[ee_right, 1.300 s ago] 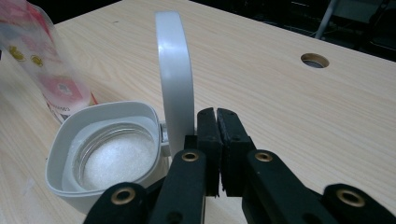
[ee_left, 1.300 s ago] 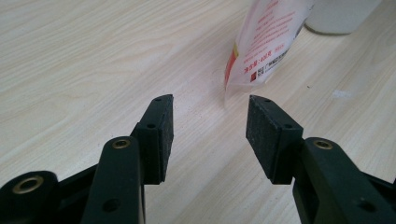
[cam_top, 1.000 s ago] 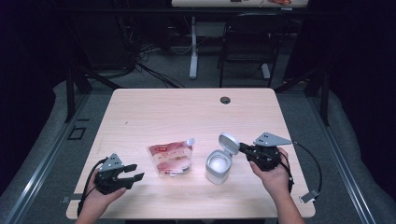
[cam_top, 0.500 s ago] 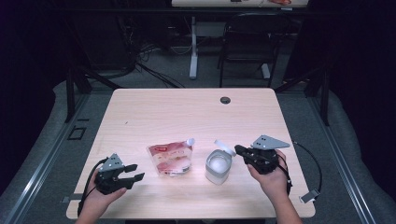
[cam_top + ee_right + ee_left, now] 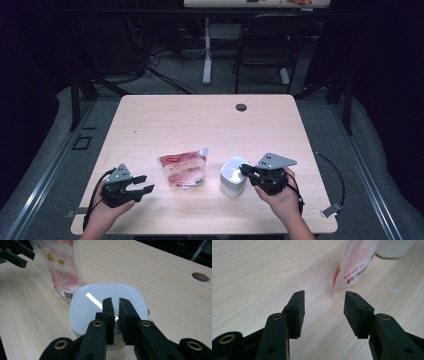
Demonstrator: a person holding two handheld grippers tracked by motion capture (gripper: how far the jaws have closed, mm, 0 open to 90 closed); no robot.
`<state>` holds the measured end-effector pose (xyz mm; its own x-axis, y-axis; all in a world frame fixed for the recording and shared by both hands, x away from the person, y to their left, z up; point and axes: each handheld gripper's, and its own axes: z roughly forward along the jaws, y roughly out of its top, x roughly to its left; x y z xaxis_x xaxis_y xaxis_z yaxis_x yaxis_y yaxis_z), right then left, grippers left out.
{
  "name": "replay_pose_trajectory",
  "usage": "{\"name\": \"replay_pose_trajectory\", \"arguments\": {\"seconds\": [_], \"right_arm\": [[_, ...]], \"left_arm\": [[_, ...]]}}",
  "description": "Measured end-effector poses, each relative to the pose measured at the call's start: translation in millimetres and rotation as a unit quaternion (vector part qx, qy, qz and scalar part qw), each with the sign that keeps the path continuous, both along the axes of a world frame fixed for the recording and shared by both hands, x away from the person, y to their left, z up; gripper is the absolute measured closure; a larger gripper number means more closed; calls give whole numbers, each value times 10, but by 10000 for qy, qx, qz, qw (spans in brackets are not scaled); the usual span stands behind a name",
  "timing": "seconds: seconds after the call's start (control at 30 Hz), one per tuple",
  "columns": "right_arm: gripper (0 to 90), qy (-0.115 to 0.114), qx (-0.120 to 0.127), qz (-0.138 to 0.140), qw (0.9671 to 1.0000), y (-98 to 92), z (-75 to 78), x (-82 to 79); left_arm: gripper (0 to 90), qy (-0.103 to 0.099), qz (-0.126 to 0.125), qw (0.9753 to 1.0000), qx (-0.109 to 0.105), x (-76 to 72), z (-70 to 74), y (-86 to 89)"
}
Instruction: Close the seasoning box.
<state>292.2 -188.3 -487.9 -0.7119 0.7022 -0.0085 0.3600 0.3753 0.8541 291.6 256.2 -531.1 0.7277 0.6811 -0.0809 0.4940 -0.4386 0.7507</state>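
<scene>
A white lidded container [image 5: 232,182] stands on the wooden table [image 5: 200,125] right of centre, its lid down. My right gripper [image 5: 246,172] rests over the lid's right side; in the right gripper view the jaws [image 5: 115,302] are shut with nothing between them, lying on the lid [image 5: 85,307]. A red-and-white spouted pouch [image 5: 182,169] lies just left of the container. Near the front left, my left gripper [image 5: 142,184] is open and points toward the pouch [image 5: 355,262], a short way from it; its jaws [image 5: 324,307] are empty.
A round cable hole [image 5: 241,107] sits near the table's far edge. Beyond the table a dark chair [image 5: 265,50] and a desk leg [image 5: 206,55] stand on the grey floor. A cable [image 5: 335,180] trails off the right gripper over the table's front right.
The container's lid stood open one second ago and is now down. My right gripper moved left and down onto the lid. The left gripper has not moved.
</scene>
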Motion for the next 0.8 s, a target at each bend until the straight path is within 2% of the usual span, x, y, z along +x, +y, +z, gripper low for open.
{"name": "replay_pose_trajectory", "arguments": {"seconds": [0.37,0.53,0.8], "right_arm": [[742,57,148,-11,9999,-40,-24,-16],[702,2,98,-24,9999,-26,-2,-43],[567,-109,168,25,9998,-12,83,-98]], "left_arm": [[516,13,72,10000,-20,15,-7,15],[514,7,143,9999,-40,20,-8,35],[502,-23,188,9998,-42,17,-10,37]]}}
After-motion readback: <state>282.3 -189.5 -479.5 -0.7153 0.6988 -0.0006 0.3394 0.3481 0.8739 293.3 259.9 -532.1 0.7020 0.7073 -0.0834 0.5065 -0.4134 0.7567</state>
